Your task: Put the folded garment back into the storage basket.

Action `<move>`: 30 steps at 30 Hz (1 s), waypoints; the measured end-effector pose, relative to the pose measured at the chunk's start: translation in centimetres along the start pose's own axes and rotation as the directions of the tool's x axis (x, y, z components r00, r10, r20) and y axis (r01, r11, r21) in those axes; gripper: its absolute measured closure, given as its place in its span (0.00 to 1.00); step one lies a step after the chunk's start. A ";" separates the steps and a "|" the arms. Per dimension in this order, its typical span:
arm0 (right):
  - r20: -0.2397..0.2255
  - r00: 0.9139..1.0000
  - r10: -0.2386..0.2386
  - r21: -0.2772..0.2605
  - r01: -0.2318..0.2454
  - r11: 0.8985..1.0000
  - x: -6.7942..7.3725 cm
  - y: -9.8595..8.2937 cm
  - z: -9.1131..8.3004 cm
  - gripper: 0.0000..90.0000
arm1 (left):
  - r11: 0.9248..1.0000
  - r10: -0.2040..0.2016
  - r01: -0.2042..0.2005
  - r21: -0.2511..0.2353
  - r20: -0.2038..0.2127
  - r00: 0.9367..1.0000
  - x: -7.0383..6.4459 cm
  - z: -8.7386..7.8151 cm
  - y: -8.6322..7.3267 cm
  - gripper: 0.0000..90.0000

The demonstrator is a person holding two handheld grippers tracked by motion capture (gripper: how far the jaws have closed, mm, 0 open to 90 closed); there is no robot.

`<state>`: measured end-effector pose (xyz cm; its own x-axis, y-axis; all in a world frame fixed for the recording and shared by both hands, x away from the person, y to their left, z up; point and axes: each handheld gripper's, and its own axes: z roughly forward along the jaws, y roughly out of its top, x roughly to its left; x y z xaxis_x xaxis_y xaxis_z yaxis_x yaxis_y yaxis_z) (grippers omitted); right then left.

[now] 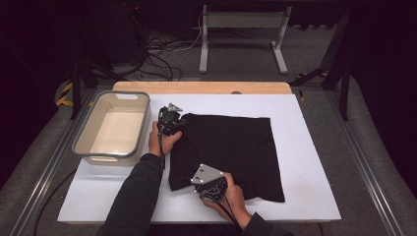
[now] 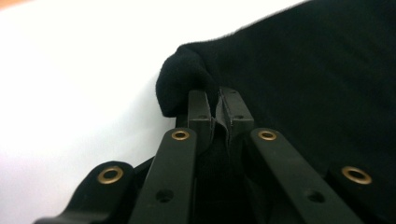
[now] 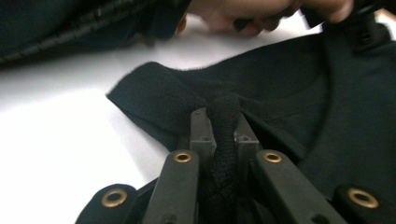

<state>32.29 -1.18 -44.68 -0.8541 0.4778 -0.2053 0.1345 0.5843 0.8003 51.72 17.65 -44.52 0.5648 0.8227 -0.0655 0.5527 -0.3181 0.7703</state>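
High view: a black garment lies spread flat on the white worktop, roughly central, with its left edge folded into a narrower outline. A grey tub with a cream interior stands on the worktop at the far left, just beside the garment's upper left corner and apart from it.

The left gripper sits at the garment's far left corner, held by the left hand. Left gripper view confirms the state: the jaws are closed almost together on a bunched fold of the black garment, with the cloth puckered into a lump just ahead of the left gripper tips and white worktop to its left.

The right gripper sits at the garment's near left corner, held by the right hand, its grey plate uppermost. Right gripper view shows the right gripper clamped on a thick rolled hem of the garment, which fills the narrow gap between the jaws. The corner of cloth to the left of the grasp lifts slightly off the worktop. Farther off in that view, the left hand rests at the garment's opposite corner.
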 end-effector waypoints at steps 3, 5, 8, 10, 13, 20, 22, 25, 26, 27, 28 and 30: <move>0.024 0.999 0.024 -0.040 -0.023 0.999 -0.4 0.0 -1.6 0.93 | 1.000 0.018 -0.018 -0.022 0.005 1.000 -0.6 -0.4 1.1 0.95; 0.044 0.998 0.042 -0.069 -0.039 0.997 -0.8 -0.2 -2.7 0.93 | 0.999 0.035 -0.034 -0.038 0.016 0.999 -1.2 -0.5 1.9 0.95; 0.075 0.995 0.071 -0.105 -0.063 0.993 -1.2 -0.4 -4.2 0.93 | 0.996 0.066 -0.065 -0.054 0.030 0.997 -2.3 -0.6 3.1 0.95; 0.094 0.992 0.090 -0.124 -0.078 0.989 -1.5 -0.8 -5.2 0.93 | 0.995 0.085 -0.082 -0.065 0.042 0.996 -3.1 -0.6 3.8 0.95; 0.124 0.985 0.116 -0.146 -0.098 0.984 -1.8 -1.4 -6.6 0.93 | 0.991 0.115 -0.110 -0.082 0.060 0.992 -4.3 -0.4 5.0 0.95; 0.183 0.970 0.160 -0.183 -0.126 0.975 -2.5 -2.9 -9.6 0.93 | 0.981 0.175 -0.164 -0.108 0.103 0.979 -7.6 0.8 7.3 0.95; 0.205 0.964 0.169 -0.184 -0.132 0.974 -2.6 -3.5 -10.3 0.93 | 0.977 0.192 -0.179 -0.116 0.113 0.975 -8.6 1.2 8.0 0.95; 0.226 0.954 0.197 -0.196 -0.154 0.969 -3.2 -4.3 -11.5 0.93 | 0.975 0.202 -0.188 -0.119 0.126 0.971 -9.6 1.7 8.6 0.95; 0.235 0.950 0.207 -0.200 -0.161 0.967 -3.3 -4.5 -11.8 0.93 | 0.971 0.221 -0.205 -0.123 0.134 0.966 -10.7 2.3 9.1 0.95; 0.241 0.947 0.212 -0.201 -0.165 0.966 -3.4 -4.8 -12.1 0.93 | 0.970 0.226 -0.209 -0.123 0.142 0.964 -11.2 2.5 9.3 0.95; 0.249 0.944 0.217 -0.202 -0.169 0.965 -3.6 -5.0 -12.4 0.93 | 0.967 0.237 -0.220 -0.126 0.144 0.961 -11.7 2.8 9.5 0.95; 0.264 0.937 0.229 -0.202 -0.178 0.963 -3.8 -5.5 -13.0 0.93 | 0.965 0.245 -0.227 -0.130 0.151 0.958 -12.8 3.4 9.9 0.95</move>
<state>28.27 -14.76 -40.96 -0.6370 0.7545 -0.1583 0.1803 0.3454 0.9210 52.01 2.36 -38.20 0.7691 0.6384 0.0303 0.3257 -0.4323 0.8408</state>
